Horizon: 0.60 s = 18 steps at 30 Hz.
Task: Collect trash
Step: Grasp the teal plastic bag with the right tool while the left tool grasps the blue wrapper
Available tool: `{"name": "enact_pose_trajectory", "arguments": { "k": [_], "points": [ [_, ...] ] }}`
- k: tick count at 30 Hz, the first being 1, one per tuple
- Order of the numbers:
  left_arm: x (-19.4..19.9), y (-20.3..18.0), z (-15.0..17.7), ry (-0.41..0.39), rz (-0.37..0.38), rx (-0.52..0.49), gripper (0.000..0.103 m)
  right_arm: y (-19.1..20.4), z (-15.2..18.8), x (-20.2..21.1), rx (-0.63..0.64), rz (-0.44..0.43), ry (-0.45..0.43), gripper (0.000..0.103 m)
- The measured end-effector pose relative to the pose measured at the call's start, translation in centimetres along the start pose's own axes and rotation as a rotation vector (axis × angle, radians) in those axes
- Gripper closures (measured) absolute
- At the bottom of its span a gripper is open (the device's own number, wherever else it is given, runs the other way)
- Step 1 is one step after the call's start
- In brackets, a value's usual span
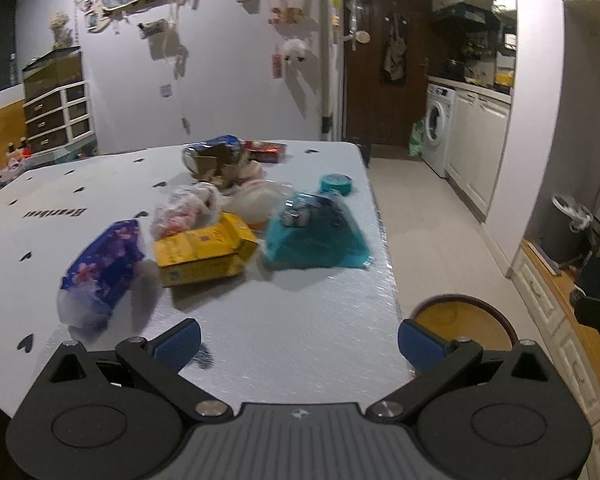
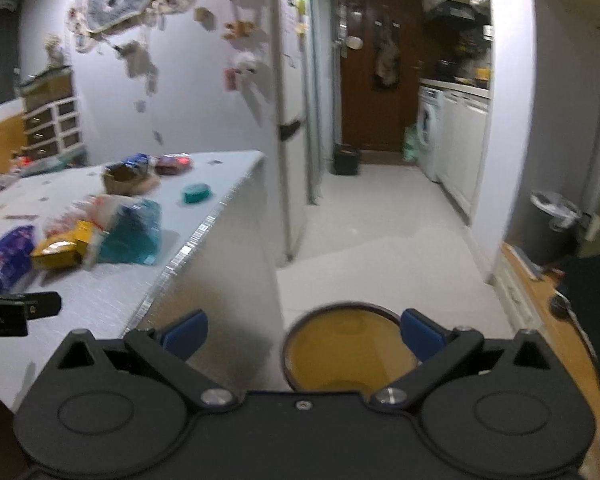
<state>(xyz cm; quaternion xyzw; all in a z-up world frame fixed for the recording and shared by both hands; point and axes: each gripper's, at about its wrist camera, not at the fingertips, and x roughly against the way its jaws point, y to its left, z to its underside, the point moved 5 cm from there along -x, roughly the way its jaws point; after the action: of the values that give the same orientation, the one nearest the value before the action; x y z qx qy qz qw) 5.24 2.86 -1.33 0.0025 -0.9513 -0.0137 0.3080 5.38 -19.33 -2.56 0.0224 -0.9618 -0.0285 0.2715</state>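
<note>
Trash lies in a loose heap on the white table (image 1: 300, 320): a purple floral packet (image 1: 102, 268), a yellow carton (image 1: 204, 252), a teal bag (image 1: 316, 232), a crumpled plastic bag (image 1: 188, 208), a teal lid (image 1: 336, 184) and a brown paper pile (image 1: 220, 164). My left gripper (image 1: 298, 344) hovers open over the table's near edge, short of the heap. A round bin with a yellow inside (image 2: 348, 348) stands on the floor beside the table. My right gripper (image 2: 304, 334) is open above that bin, with nothing between its fingers. The heap also shows in the right wrist view, with the teal bag (image 2: 132, 236) at its front.
The table corner (image 2: 204, 236) juts out left of a tiled corridor (image 2: 380, 232). A washing machine (image 1: 440, 128) and white cabinets (image 1: 480, 152) line the right side. A grey lined bin (image 1: 568, 232) stands far right, a wooden door (image 1: 384, 76) at the end.
</note>
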Motion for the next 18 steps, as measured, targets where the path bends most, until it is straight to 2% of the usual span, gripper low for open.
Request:
{"name": "enact_pose_trajectory", "arguments": {
  "k": [5, 10, 15, 18],
  "points": [
    [-0.1, 3.1, 0.0, -0.009, -0.028, 0.049, 0.0, 1.6, -1.6, -1.2, 0.033, -0.051, -0.061, 0.0],
    [0.2, 6.4, 0.5, -0.021, -0.057, 0.098, 0.0, 4.0, -3.4, -2.9, 0.053, -0.148, -0.117, 0.0],
    [0.7, 9.4, 0.7, -0.031, -0.097, 0.099, 0.0, 6.5, -5.1, -5.8, 0.055, -0.249, -0.13, 0.0],
    [0.6, 11.3, 0.7, -0.007, -0.12, 0.105, 0.0, 7.8, -6.1, -8.0, 0.022, -0.31, -0.107, 0.0]
  ]
}}
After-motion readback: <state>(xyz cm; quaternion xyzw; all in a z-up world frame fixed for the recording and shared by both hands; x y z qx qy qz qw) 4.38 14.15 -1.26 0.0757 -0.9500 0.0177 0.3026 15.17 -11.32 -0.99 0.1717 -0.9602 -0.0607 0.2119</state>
